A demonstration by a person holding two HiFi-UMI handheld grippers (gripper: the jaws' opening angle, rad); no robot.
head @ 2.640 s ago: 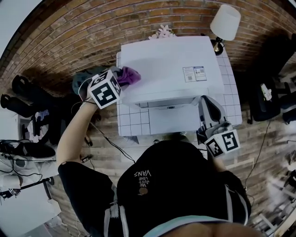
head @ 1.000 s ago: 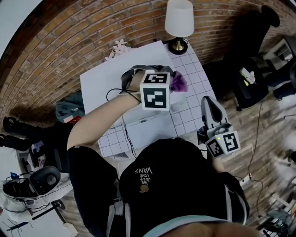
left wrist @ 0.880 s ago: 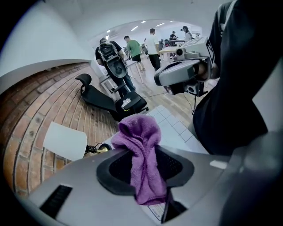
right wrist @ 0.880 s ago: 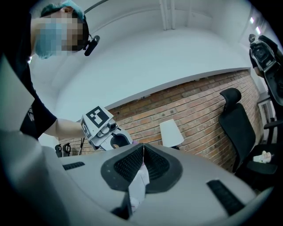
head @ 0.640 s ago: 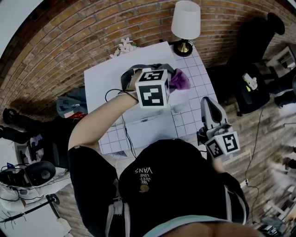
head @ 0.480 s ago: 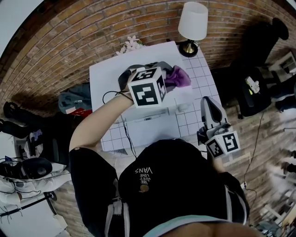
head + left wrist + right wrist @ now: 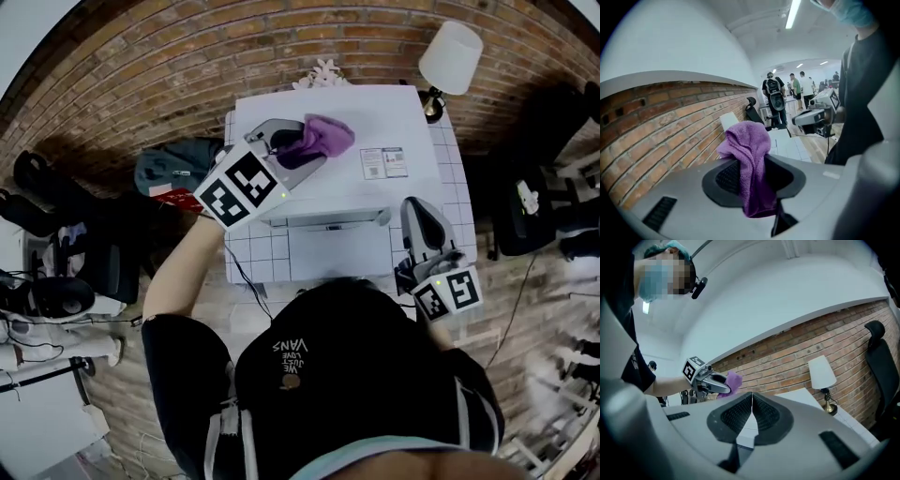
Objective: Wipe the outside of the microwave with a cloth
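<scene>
A white microwave [image 7: 375, 192] stands on a tiled table against the brick wall. My left gripper [image 7: 302, 147] is shut on a purple cloth [image 7: 325, 137], which rests over the left part of the microwave's top. In the left gripper view the cloth [image 7: 751, 164] hangs bunched between the pads. My right gripper [image 7: 419, 223] hovers at the microwave's front right corner, shut with nothing in it; its pads [image 7: 740, 416] meet in the right gripper view, where the left gripper [image 7: 723, 386] and cloth [image 7: 734, 379] also show.
A table lamp [image 7: 448, 58] with a white shade stands at the table's back right corner. A small flower ornament [image 7: 323, 73] sits behind the microwave. Bags and gear [image 7: 169, 164] lie on the floor at the left. A dark office chair [image 7: 534, 211] is at the right.
My left gripper has swept the purple cloth across the microwave's top toward the left. The head view has shifted with it. The right gripper has stayed in place.
</scene>
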